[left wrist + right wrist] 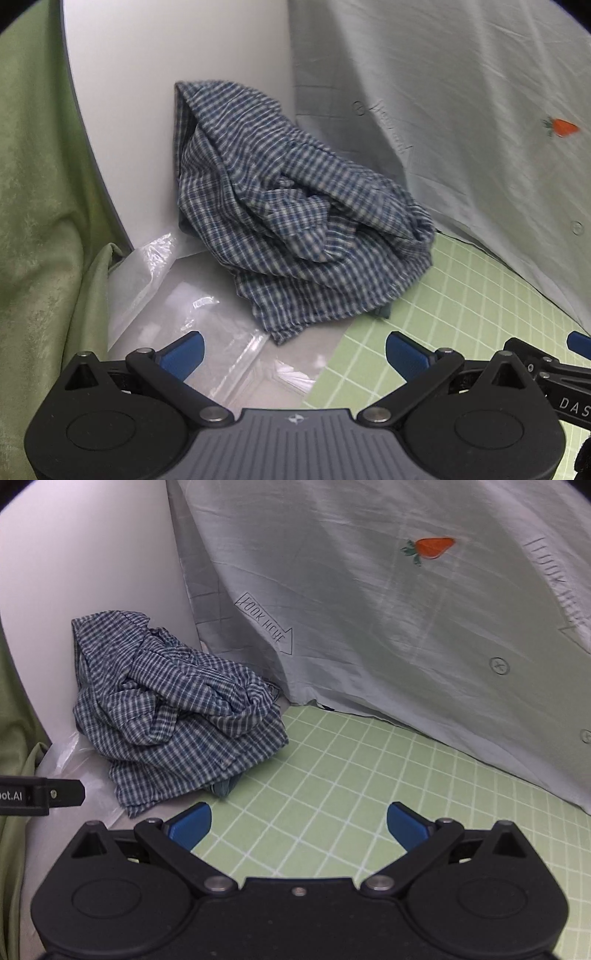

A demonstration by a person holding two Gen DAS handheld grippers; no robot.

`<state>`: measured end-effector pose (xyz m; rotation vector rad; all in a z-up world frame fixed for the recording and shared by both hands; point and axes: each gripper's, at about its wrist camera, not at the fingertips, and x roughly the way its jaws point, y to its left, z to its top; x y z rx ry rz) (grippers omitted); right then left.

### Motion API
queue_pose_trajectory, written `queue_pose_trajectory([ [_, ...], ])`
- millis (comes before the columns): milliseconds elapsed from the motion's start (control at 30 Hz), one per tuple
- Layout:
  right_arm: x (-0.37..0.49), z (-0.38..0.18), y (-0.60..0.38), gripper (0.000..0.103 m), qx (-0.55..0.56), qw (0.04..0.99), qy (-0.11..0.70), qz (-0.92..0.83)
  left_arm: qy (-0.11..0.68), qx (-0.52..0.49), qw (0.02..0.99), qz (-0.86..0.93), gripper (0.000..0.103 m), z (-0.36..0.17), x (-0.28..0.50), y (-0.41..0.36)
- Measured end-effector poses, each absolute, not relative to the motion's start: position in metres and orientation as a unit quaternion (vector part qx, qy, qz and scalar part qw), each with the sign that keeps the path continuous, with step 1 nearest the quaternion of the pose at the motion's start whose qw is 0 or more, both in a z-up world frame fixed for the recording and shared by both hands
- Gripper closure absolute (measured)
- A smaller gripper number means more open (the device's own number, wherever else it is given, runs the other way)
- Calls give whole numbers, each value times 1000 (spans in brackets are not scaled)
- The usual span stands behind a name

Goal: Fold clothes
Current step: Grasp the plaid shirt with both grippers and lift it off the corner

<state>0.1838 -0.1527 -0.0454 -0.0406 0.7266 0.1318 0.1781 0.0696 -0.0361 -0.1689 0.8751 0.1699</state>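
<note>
Two hand-held grippers are hovering low, side by side. The left gripper [293,354] is spreading its blue pads wide over clear plastic bags [192,295], gripping nothing. The right gripper [298,825] is likewise gaping wide and empty over a green grid mat [351,760]. Just beyond, one crumpled blue checked shirt [291,225] is sitting in a heap, overlapping bags and mat. Behind it, one pale shirt [369,609] bearing an orange carrot is lying spread out. Only the right view is showing its "LOOK HERE" arrow; only the left is showing the bags clearly.
</note>
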Motion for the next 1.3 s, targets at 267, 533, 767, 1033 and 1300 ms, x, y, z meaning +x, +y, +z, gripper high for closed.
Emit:
queue_pose_trajectory([
  [267,260,-76,-119,4,-20,926,371,71,453,-113,876,120,8,-68,248,109],
  [533,314,-97,-88,6,-29,922,372,104,463,-142,864,136,19,-85,290,127],
  [767,350,-112,-65,15,-36,919,369,137,471,-164,856,136,29,-96,309,133],
  [1033,350,-112,-67,70,-9,913,359,193,472,-165,857,122,79,-93,304,126],
  [1300,312,-87,-81,91,-13,929,322,182,463,-120,871,112,100,-71,275,104],
])
